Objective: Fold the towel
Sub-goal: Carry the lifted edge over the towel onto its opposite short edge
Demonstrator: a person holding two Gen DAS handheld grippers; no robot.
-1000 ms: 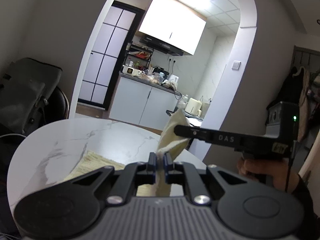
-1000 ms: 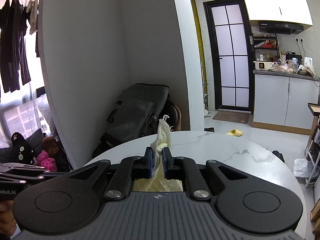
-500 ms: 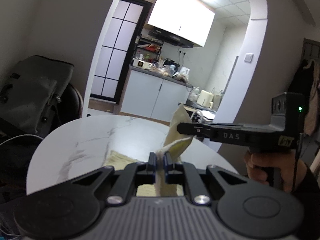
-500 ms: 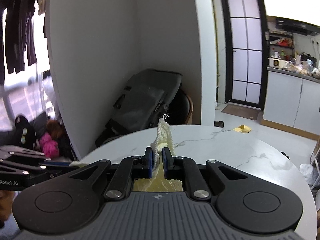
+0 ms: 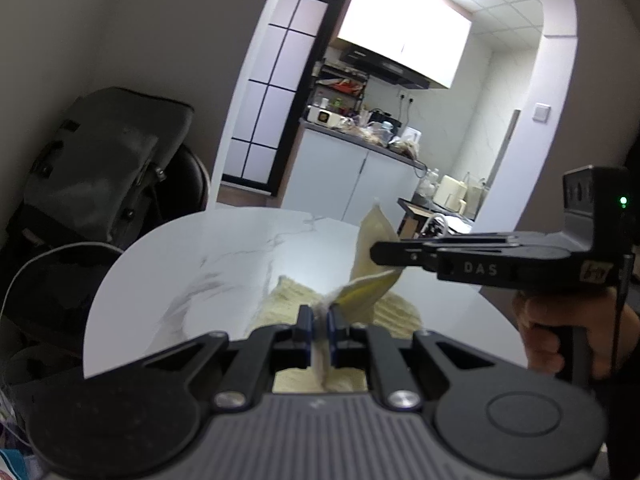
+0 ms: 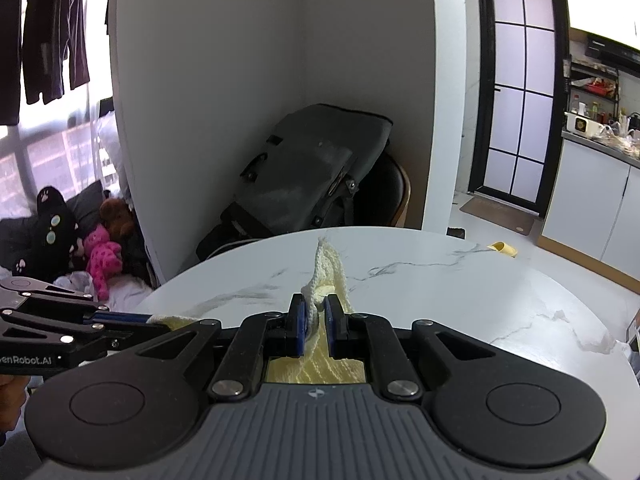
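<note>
A pale yellow towel (image 5: 394, 312) lies partly on the round white marble table (image 5: 192, 280), with two corners lifted. My left gripper (image 5: 319, 320) is shut on one corner. My right gripper (image 6: 316, 316) is shut on the other corner (image 6: 328, 268), which sticks up above its fingers. In the left wrist view the right gripper (image 5: 384, 252) reaches in from the right and pinches a raised flap. In the right wrist view the left gripper (image 6: 132, 320) comes in from the left, holding towel edge. The rest of the towel hangs hidden below both grippers.
A dark grey bag (image 6: 312, 176) sits on a chair behind the table, against the wall. Stuffed toys (image 6: 104, 252) lie on the floor at left. A kitchen with white cabinets (image 5: 348, 184) lies beyond the arch. The table (image 6: 480, 296) extends right.
Both grippers have moved forward over the table with the towel corners still held. More tabletop and more of the towel lying on it show now.
</note>
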